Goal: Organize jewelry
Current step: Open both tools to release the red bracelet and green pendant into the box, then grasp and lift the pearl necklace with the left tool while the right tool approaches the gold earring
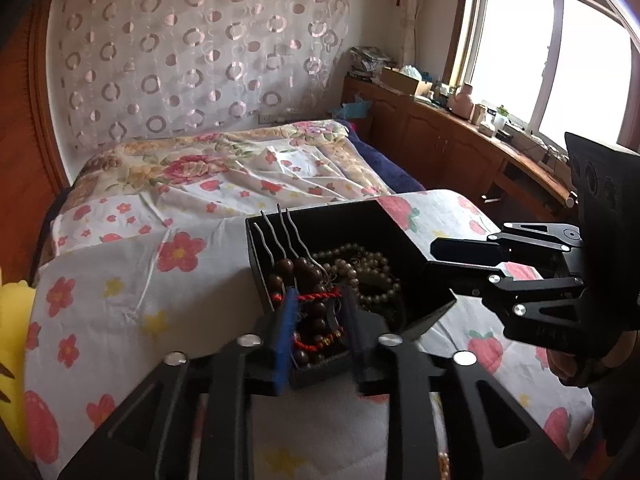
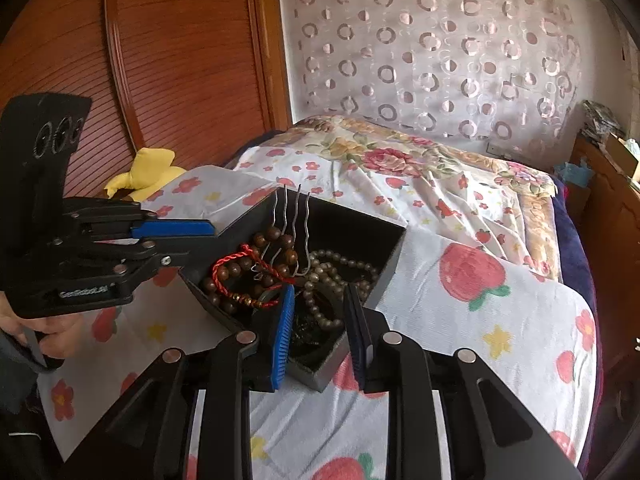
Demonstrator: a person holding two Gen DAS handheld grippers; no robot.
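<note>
A black box (image 1: 400, 232) sits on a cloth printed with flowers and strawberries (image 1: 120, 300), and the jewelry is all inside it. In the left wrist view, brown wooden beads (image 1: 304, 268) with a red cord (image 1: 316, 297) lie at 9 o'clock in the box, pale bead strings (image 1: 360, 268) at 3 o'clock, and a wavy metal hair fork (image 1: 280, 232) stands up at 11 o'clock. The left gripper (image 1: 318, 328) comes in from 6 o'clock, its jaws parted over the near corner of the box with beads showing between them; whether they grip anything I cannot tell. The right gripper (image 2: 320, 320) is open too, its blue pads (image 2: 282, 332) either side of the box's near corner, holding nothing
</note>
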